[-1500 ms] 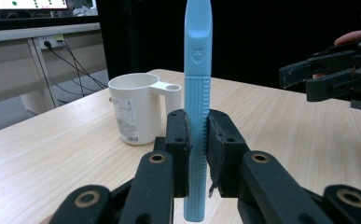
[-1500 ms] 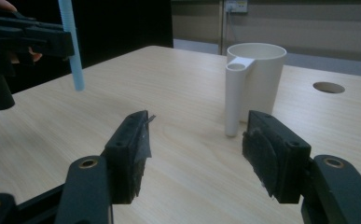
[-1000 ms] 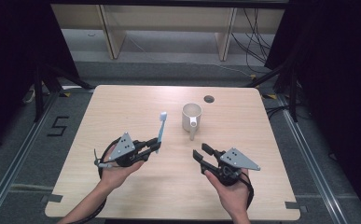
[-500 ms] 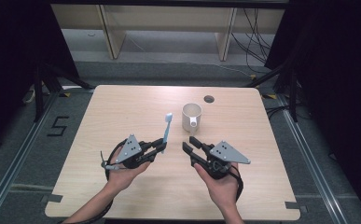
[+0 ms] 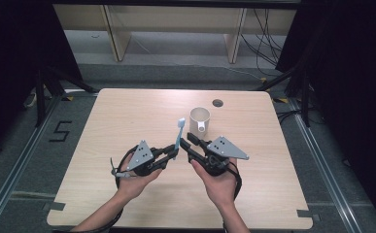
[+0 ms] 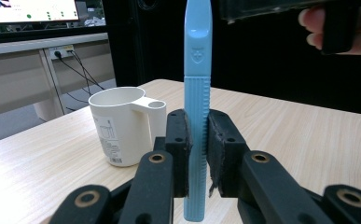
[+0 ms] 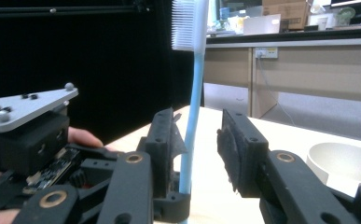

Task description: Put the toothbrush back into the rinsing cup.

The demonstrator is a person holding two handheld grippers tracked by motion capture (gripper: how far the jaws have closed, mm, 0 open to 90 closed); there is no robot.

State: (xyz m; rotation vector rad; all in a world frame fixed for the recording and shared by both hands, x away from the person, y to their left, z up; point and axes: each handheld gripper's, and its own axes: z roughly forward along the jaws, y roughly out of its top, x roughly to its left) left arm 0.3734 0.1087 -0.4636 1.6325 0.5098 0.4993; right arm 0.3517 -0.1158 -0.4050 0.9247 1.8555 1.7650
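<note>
**Toothbrush handover beside the cup**

The left gripper (image 6: 197, 154) is clamped on a light blue toothbrush (image 6: 197, 116), its pads pressed against both sides of the ribbed handle, and holds it upright with the bristle head on top. In the high view the toothbrush (image 5: 179, 138) stands just in front of the white cup (image 5: 199, 121), toward the person's side of the table (image 5: 127, 107). The right gripper (image 7: 197, 154) has its jaws parted to a middling gap and set around the handle just above the left gripper's pads. One pad lies close against the handle; the other stands clearly off it. In the high view the right gripper (image 5: 185, 141) nearly meets the left gripper (image 5: 172, 151) at the brush.

The step in hand looks like a pass of the brush from left to right. The next move calls for the right jaws to close squarely on the handle before the left lets go, with the brush kept upright so that it does not twist or slip.

Compared with half a second ago, both hands have drawn closer together and nearer the cup. The right gripper, then apart from the brush, now straddles it. The cup has not moved.
</note>
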